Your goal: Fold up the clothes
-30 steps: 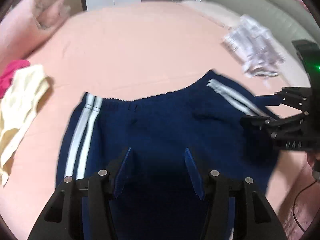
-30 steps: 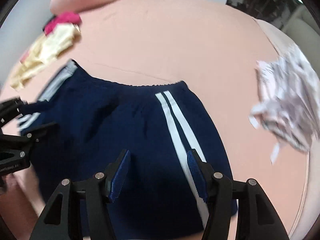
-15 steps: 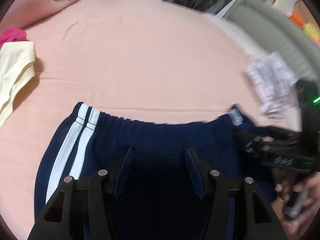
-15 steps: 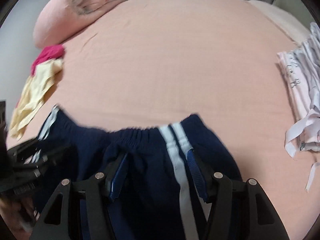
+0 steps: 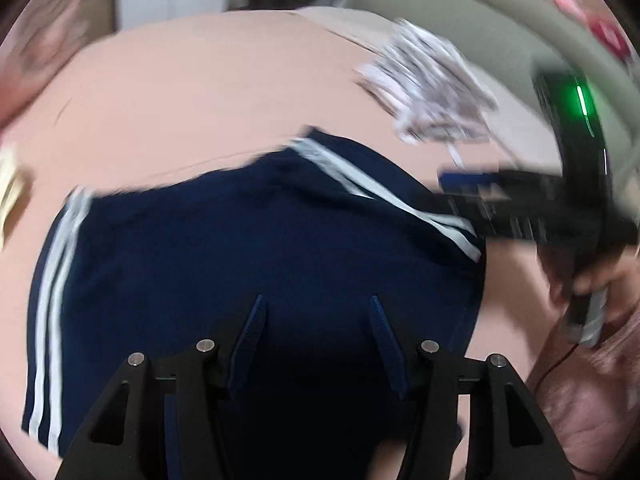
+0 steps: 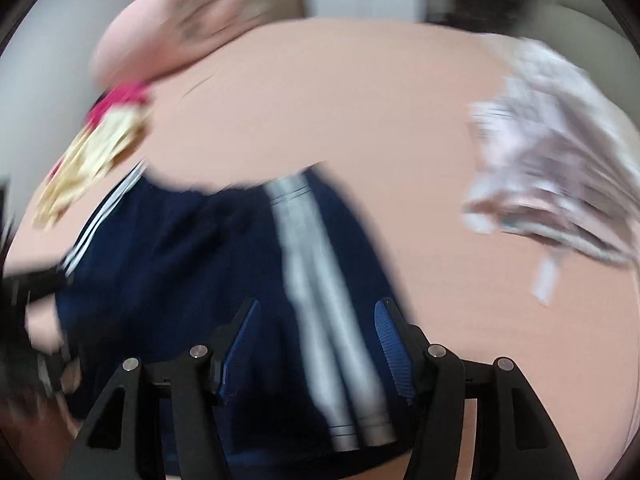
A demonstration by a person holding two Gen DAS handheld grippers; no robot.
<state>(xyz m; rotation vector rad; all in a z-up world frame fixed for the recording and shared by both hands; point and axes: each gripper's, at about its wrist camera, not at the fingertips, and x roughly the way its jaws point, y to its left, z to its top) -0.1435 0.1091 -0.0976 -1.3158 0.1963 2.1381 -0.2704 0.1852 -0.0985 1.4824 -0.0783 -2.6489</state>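
Observation:
Navy shorts (image 5: 248, 248) with white side stripes lie flat on the pink bed sheet (image 5: 200, 100), waistband away from me. My left gripper (image 5: 316, 304) hovers over their lower middle, jaws apart, with only flat fabric showing between the pads. My right gripper (image 6: 316, 308) stands open over the right-hand white stripe (image 6: 312, 280) of the shorts (image 6: 200, 264). In the left wrist view the right gripper (image 5: 452, 196) reaches in from the right near the striped side. In the right wrist view the left gripper (image 6: 32, 284) is a dark blur at the left edge. Both views are motion-blurred.
A crumpled white patterned garment (image 6: 560, 184) lies on the sheet right of the shorts, also in the left wrist view (image 5: 432, 88). A pale yellow garment (image 6: 92, 160) and a magenta one (image 6: 120, 98) lie at the left below a pink pillow (image 6: 192, 28). A person's hand (image 5: 592, 380) holds the right gripper.
Both views have swung and blurred. Half a second ago the waistband sat just ahead of the fingers; now it lies farther up the picture. Neither jaw gap has changed.

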